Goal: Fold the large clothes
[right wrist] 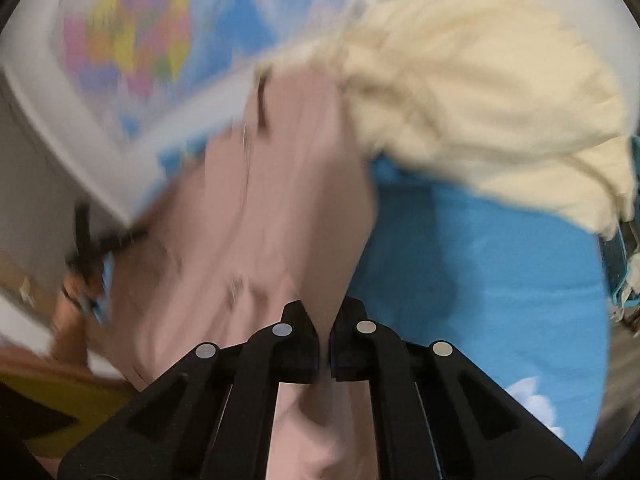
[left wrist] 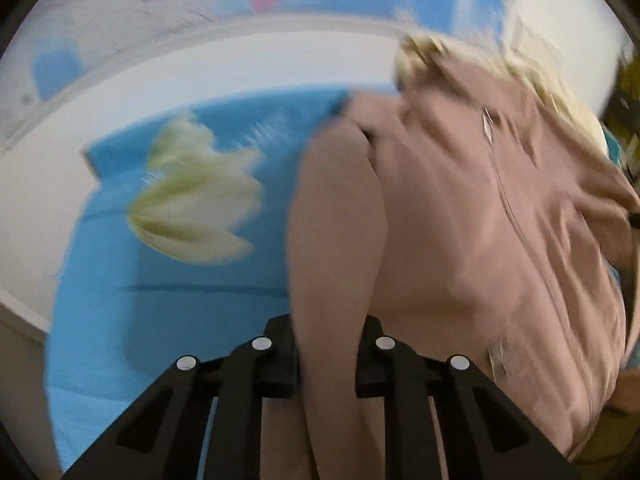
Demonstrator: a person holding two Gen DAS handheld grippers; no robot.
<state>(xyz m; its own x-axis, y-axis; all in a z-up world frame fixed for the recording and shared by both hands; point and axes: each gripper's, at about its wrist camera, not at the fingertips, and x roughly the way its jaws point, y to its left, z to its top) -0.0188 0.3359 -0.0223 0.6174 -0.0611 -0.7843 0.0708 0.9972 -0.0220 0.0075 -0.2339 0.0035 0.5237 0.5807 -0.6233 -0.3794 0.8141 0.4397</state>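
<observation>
A dusty-pink zip-up jacket [left wrist: 460, 216] hangs stretched above a blue bedsheet [left wrist: 180, 300]. My left gripper [left wrist: 330, 328] is shut on a thick fold of the jacket, and its zipper [left wrist: 504, 200] runs up the middle. In the right wrist view my right gripper [right wrist: 325, 320] is shut on a thin edge of the same pink jacket [right wrist: 260, 208]. Both views are blurred by motion. A cream fleece garment [right wrist: 492, 92] lies behind the jacket and also shows in the left wrist view [left wrist: 432, 56].
The blue bedsheet [right wrist: 480, 280] has pale flower prints [left wrist: 196, 200]. A white bed frame edge [left wrist: 120, 76] and a colourful wall map [right wrist: 132, 40] stand behind. The other hand and its gripper [right wrist: 84, 264] show at the left of the right wrist view.
</observation>
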